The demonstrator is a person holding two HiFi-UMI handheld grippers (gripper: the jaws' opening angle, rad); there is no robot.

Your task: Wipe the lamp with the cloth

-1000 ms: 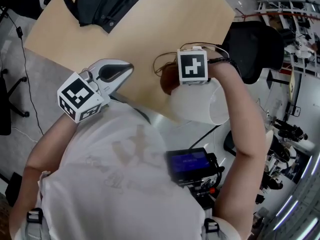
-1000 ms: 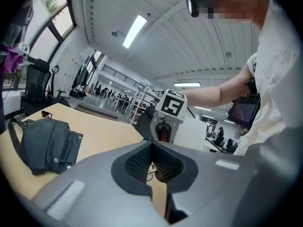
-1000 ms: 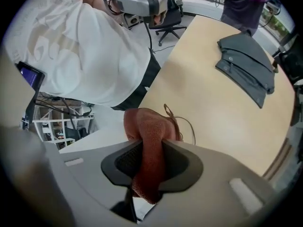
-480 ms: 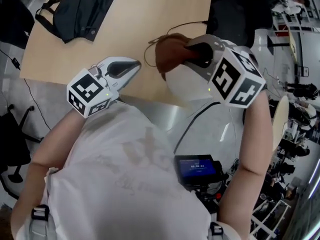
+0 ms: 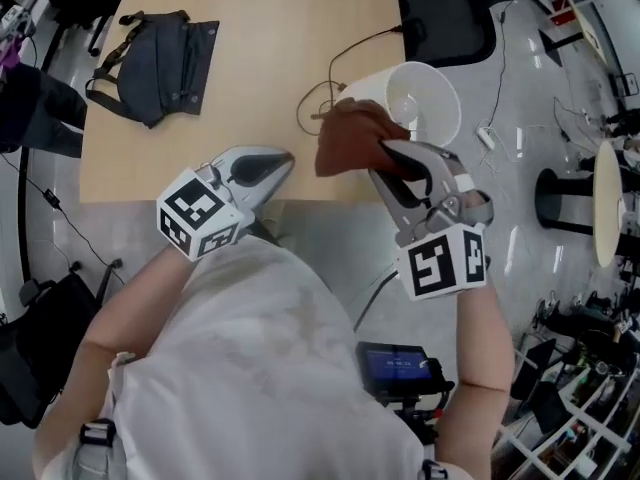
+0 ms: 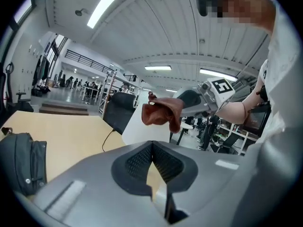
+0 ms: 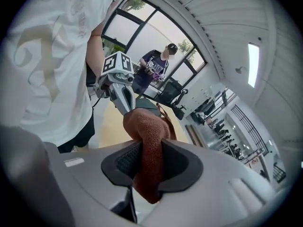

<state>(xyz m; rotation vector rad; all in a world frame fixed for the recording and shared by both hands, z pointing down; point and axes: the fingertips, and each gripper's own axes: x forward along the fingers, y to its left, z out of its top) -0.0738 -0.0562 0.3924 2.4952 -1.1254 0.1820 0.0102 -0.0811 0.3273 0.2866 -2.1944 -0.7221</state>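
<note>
The lamp's white shade [image 5: 425, 103] lies tilted at the wooden table's [image 5: 270, 58] near right corner, its open mouth facing up; it also shows as the white shade [image 6: 142, 131] in the left gripper view. My right gripper [image 5: 385, 150] is shut on a brown cloth [image 5: 348, 140], which hangs bunched just left of the shade. In the right gripper view the cloth [image 7: 149, 160] fills the gap of that gripper [image 7: 147, 148]. My left gripper [image 5: 284, 157] hovers over the table's near edge, left of the cloth, shut and holding nothing; the left gripper view shows its tips [image 6: 151, 146] meeting.
A black bag [image 5: 150, 48] lies at the table's left side. A thin cable [image 5: 350, 58] runs from the lamp towards a black chair [image 5: 450, 8] beyond the table. A person stands far off [image 7: 156, 67]. A small screen device [image 5: 400, 366] hangs at my chest.
My right gripper has swung away from the shade with the cloth, risen and rolled over, so its marker cube now sits near my body. The left gripper shifted slightly right along the table edge.
</note>
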